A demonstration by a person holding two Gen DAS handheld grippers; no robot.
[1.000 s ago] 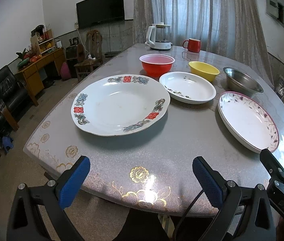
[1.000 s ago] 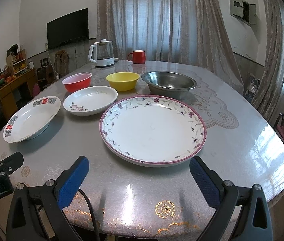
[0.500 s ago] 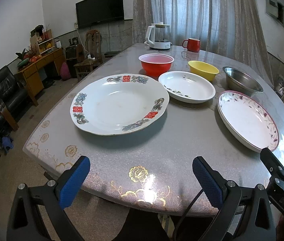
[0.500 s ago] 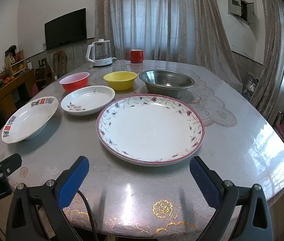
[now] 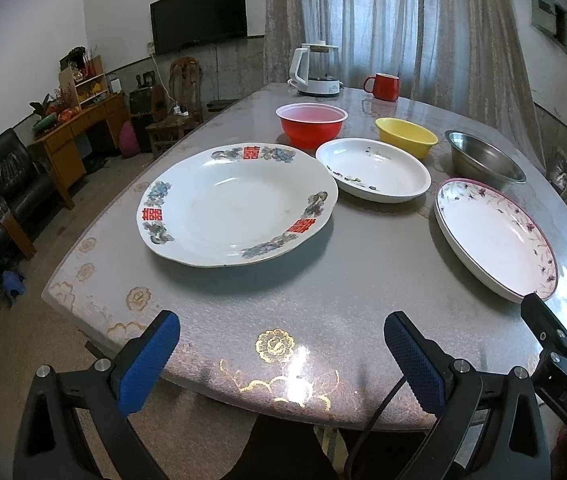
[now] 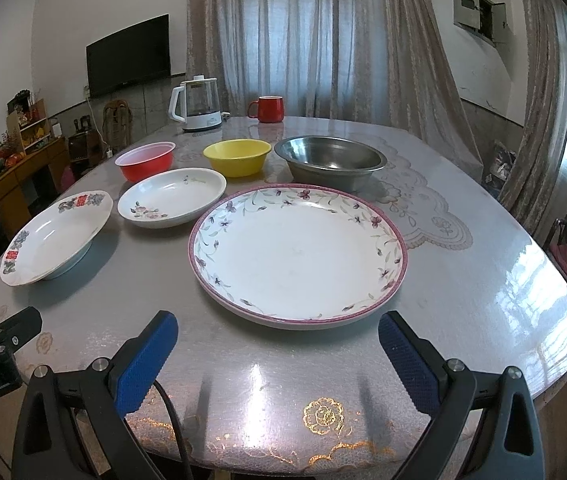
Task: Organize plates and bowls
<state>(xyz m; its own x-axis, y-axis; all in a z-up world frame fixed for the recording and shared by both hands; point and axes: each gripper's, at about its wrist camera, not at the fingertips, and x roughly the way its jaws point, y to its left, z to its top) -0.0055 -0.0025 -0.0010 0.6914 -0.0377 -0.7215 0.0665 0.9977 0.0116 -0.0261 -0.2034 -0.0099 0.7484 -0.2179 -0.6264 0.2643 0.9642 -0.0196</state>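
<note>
Both wrist cameras sit low at the near edge of the table [image 5: 323, 288], facing across it toward the curtains [image 6: 303, 32]. The left view looks from left of the pink-rimmed plate [image 6: 297, 254], the right view straight over it; both share all the dishes.

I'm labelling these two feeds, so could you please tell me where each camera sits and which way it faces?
Left wrist: behind the open left gripper at the table's near edge, facing the red-character plate; right gripper shows at right.
Right wrist: behind the open right gripper, facing the pink-rimmed plate.
Shared: both plates, the bowls.
</note>
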